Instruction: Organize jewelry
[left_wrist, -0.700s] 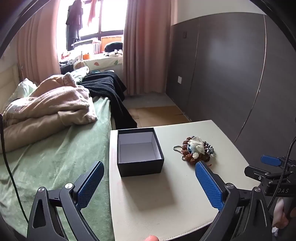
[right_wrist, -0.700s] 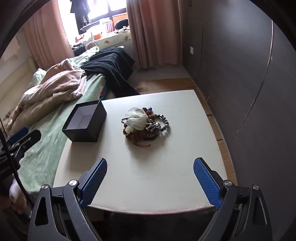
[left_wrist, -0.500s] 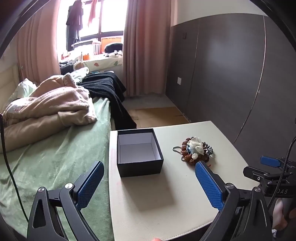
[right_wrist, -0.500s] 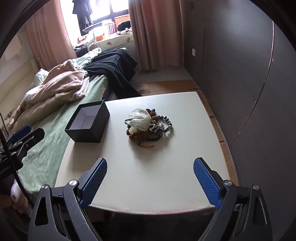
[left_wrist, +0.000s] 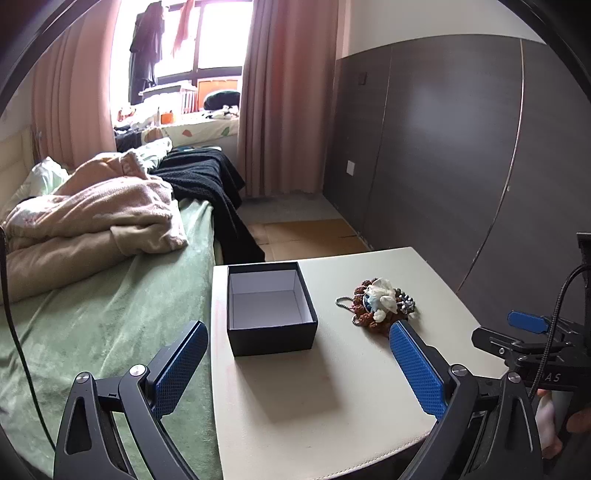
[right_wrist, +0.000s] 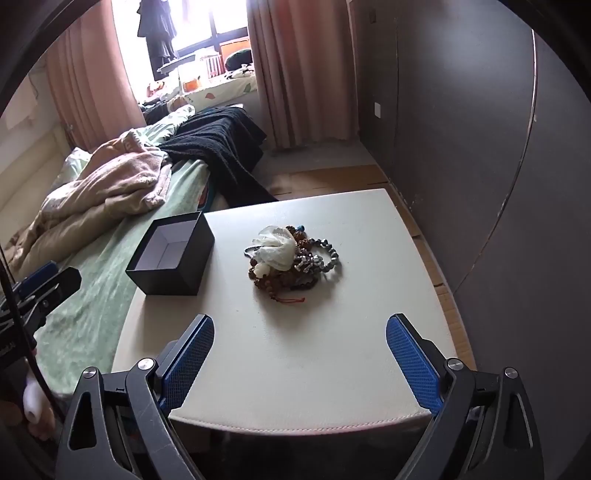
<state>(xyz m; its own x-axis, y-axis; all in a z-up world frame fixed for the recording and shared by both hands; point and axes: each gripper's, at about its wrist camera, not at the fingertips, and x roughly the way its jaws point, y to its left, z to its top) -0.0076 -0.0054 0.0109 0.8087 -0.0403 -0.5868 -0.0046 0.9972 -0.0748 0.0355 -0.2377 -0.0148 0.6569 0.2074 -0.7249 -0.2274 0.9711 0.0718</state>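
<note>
A pile of jewelry (right_wrist: 291, 254), with brown bead strings, silver beads and a white cloth flower, lies in the middle of the cream table (right_wrist: 295, 369). It also shows in the left wrist view (left_wrist: 378, 302). An open black box (left_wrist: 269, 306) with a white inside stands empty at the table's left side, also in the right wrist view (right_wrist: 171, 254). My left gripper (left_wrist: 295, 365) is open and empty, above the table's near part in front of the box. My right gripper (right_wrist: 299, 354) is open and empty, near the front edge, short of the pile.
A bed (left_wrist: 92, 314) with a green sheet, a beige blanket and a black cloth borders the table's left side. A dark panelled wall (right_wrist: 480, 147) runs along the right. The other gripper shows at each view's edge (left_wrist: 528, 339).
Both grippers have drawn slightly forward and risen a little, so the table, box and pile sit somewhat lower and nearer in view. Both stay open. Nothing on the table moved.
</note>
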